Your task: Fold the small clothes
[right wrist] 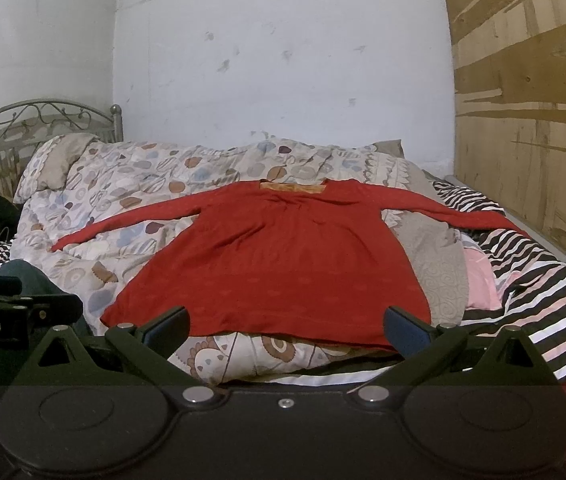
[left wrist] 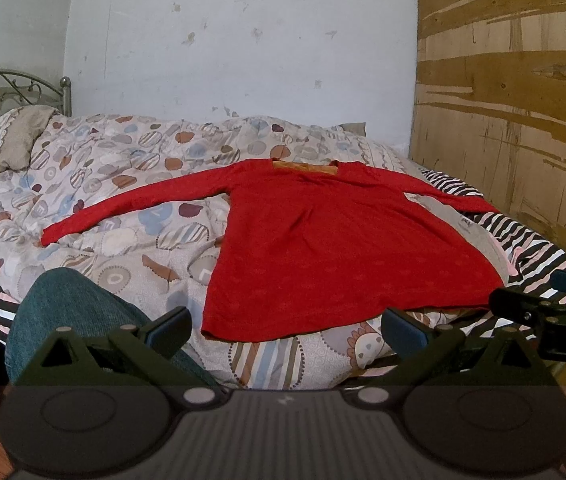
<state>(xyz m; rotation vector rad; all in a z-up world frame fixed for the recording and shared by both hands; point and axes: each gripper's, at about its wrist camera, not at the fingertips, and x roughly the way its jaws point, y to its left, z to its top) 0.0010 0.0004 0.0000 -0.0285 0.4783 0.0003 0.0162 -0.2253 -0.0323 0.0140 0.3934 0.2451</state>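
Both of my grippers hang at the near edge of the bed, jaws spread wide and gripping nothing: my left gripper point(left wrist: 285, 330) and my right gripper point(right wrist: 287, 328). Just beyond my fingertips lies the red long-sleeved top point(right wrist: 283, 256), spread flat on the patterned quilt point(left wrist: 123, 168), hem toward me, neckline away, sleeves stretched out to both sides. Its hem sits between my right fingers, apart from them.
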